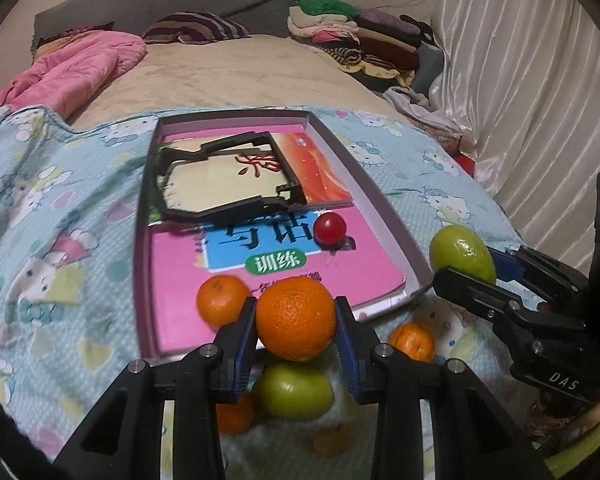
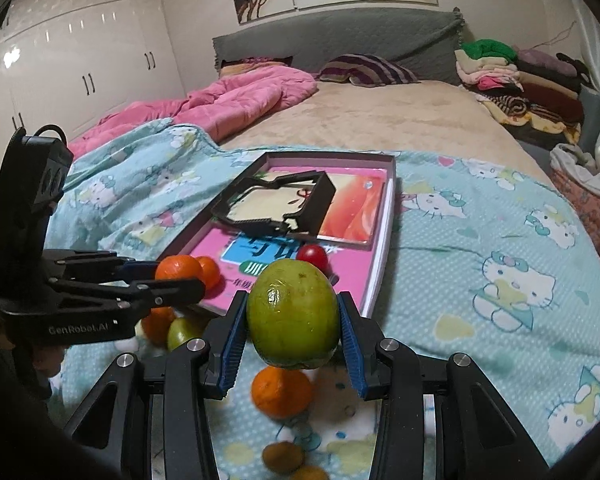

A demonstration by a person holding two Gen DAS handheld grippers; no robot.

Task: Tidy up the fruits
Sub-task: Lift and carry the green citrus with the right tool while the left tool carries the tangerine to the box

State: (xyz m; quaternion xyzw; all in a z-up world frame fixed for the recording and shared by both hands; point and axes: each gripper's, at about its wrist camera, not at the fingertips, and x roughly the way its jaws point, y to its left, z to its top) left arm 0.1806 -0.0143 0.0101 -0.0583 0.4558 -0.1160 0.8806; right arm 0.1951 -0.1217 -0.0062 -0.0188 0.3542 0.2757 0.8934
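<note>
Bed blanket (image 2: 480, 240), tray (image 1: 376, 196), left claw (image 1: 296, 320) gripping orange (image 1: 296, 316), right claw (image 2: 294, 316) gripping green fruit (image 2: 294, 312)

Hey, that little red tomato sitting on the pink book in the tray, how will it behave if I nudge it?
The red tomato looks round and glossy, so it would probably roll across the smooth pink book at a light push. The tray wall would likely stop it. Being small and apparently thin-skinned, it may slip or bruise under a hard squeeze.

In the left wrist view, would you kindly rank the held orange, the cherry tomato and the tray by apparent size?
1. Tray, clearly largest.
2. Orange in the left gripper, though its nearness to the camera inflates it.
3. Cherry tomato, smallest, farther back.
</note>
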